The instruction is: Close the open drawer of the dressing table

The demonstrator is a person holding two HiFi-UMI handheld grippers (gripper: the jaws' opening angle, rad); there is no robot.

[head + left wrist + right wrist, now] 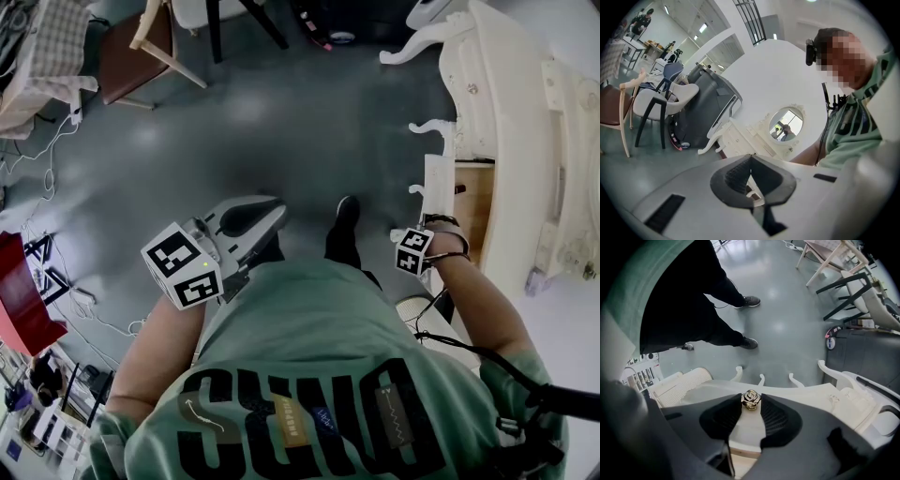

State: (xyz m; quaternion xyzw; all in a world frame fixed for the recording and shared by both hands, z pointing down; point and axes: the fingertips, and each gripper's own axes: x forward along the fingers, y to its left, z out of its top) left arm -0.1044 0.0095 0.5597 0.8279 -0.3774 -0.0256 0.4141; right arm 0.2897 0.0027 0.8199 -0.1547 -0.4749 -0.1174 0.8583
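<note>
R tool (751, 402) pinches gold rose knob (751, 399) on drawer (746, 428); L tool (751, 160) tips together, empty.

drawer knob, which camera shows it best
The right gripper view: the rose-shaped knob sits close up between the right gripper's jaws. The head view doesn't show it; the left gripper view shows only the distant dressing table.

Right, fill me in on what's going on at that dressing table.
A person stands beside the white dressing table with a gripper in each hand. Its drawer is pulled out. The right gripper points down at the drawer front, its jaws closed on the gold rose-shaped knob. The left gripper is held away from the table, jaws together with nothing between them. The drawer has not yet been pushed in.
</note>
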